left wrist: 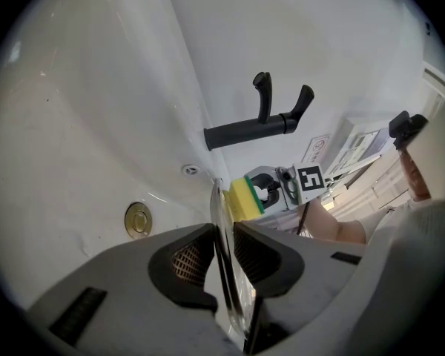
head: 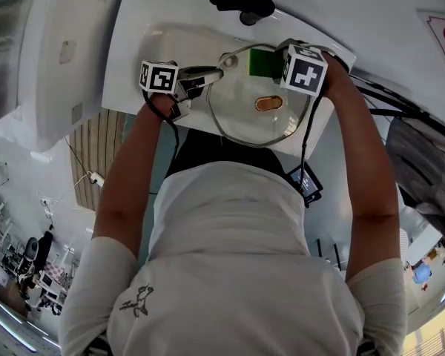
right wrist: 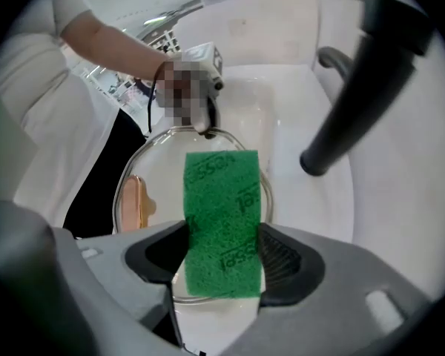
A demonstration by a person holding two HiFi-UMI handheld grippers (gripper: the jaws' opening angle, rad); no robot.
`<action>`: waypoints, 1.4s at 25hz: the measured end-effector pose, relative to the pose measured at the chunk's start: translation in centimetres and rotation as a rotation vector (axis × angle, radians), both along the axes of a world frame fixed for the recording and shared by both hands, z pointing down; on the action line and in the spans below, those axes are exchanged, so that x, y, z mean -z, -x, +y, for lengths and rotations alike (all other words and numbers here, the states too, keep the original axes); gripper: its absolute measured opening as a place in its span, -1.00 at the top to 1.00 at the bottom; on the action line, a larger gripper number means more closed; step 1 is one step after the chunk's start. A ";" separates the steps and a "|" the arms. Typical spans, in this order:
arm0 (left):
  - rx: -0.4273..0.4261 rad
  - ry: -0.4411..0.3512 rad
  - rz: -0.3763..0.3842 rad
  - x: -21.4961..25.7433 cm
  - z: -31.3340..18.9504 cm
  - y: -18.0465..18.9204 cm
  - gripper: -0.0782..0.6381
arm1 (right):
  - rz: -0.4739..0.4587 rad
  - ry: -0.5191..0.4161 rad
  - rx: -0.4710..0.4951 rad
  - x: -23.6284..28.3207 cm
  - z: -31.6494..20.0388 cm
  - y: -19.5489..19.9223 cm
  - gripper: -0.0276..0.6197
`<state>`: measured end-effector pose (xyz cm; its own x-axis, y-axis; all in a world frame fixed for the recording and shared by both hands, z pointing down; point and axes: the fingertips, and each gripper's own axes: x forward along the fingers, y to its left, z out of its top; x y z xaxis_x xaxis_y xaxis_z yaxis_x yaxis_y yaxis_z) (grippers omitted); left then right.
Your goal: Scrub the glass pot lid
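A round glass pot lid point(head: 245, 117) with a copper-coloured handle point(head: 268, 103) is held over the white sink point(head: 170, 39). My left gripper point(head: 208, 73) is shut on the lid's left rim. In the left gripper view the lid point(left wrist: 224, 228) stands edge-on between the two pads. My right gripper point(head: 273, 64) is shut on a green and yellow sponge point(head: 262, 63) at the lid's far edge. In the right gripper view the sponge's green face point(right wrist: 222, 221) lies against the glass point(right wrist: 163, 191), with the handle point(right wrist: 133, 202) at the left.
A black faucet point(head: 245, 6) stands at the back of the sink, close to the right gripper point(right wrist: 222, 262), and shows large in the right gripper view point(right wrist: 356, 102). A brass drain point(left wrist: 138, 219) sits in the basin. The person's body is at the sink's front edge.
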<state>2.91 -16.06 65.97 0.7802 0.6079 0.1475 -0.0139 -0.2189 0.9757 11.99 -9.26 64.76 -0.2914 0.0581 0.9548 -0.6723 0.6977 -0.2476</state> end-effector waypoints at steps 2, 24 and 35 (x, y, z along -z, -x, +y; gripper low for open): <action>-0.004 -0.018 0.012 0.0 0.0 -0.2 0.55 | 0.036 0.009 -0.058 -0.2 1.2 -2.2 0.01; 0.013 -0.110 0.089 0.4 -0.7 -1.7 0.52 | 0.013 -0.033 0.086 0.9 -0.5 3.7 0.01; 0.010 -0.111 0.090 0.4 -0.7 -2.3 0.52 | 0.005 -0.001 -0.302 0.3 4.8 -4.7 0.01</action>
